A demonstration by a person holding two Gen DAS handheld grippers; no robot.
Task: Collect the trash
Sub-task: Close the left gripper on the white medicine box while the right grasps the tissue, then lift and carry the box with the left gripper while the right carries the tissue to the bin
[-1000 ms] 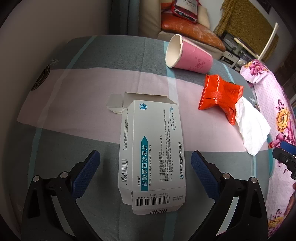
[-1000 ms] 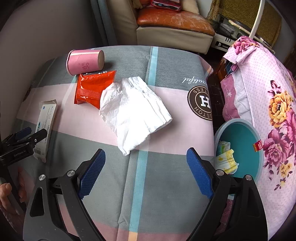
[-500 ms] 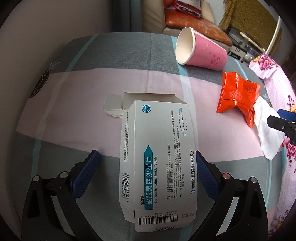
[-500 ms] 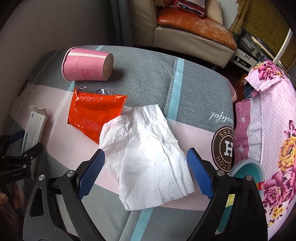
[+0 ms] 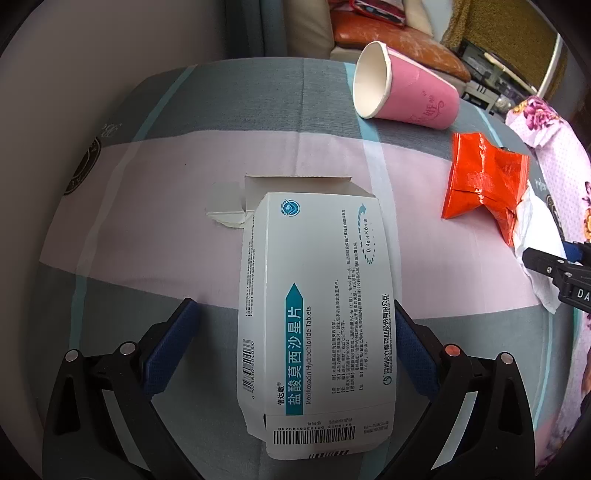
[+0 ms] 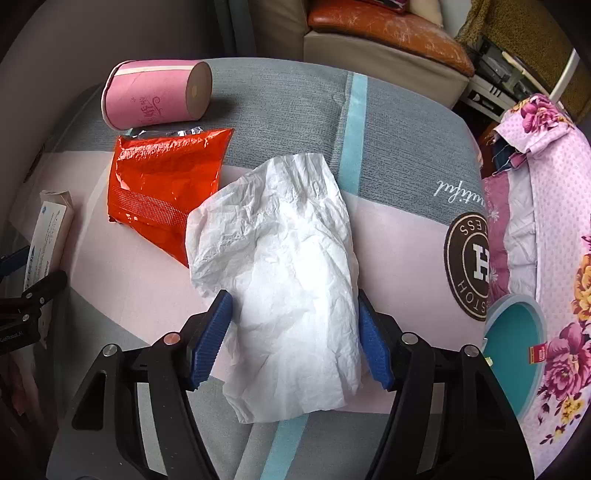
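A white medicine box (image 5: 317, 314) with one end flap open lies flat on the striped cloth, between the fingers of my open left gripper (image 5: 291, 332); the right pad (image 5: 410, 343) is at its edge, the left pad stands apart. A crumpled white tissue (image 6: 288, 273) lies between the pads of my open right gripper (image 6: 295, 332), which has narrowed around it. A red foil wrapper (image 6: 162, 188) lies partly under the tissue. A pink paper cup (image 6: 155, 94) lies on its side behind. The box also shows in the right wrist view (image 6: 48, 236).
A teal bin (image 6: 517, 354) holding some trash stands on the floor right of the table, beside a pink floral bedspread (image 6: 554, 206). A sofa with an orange cushion (image 6: 384, 33) is behind the table. A grey wall runs along the left.
Both grippers have moved forward over their items. The box now lies deep between the left fingers. The right gripper has closed in part around the tissue.
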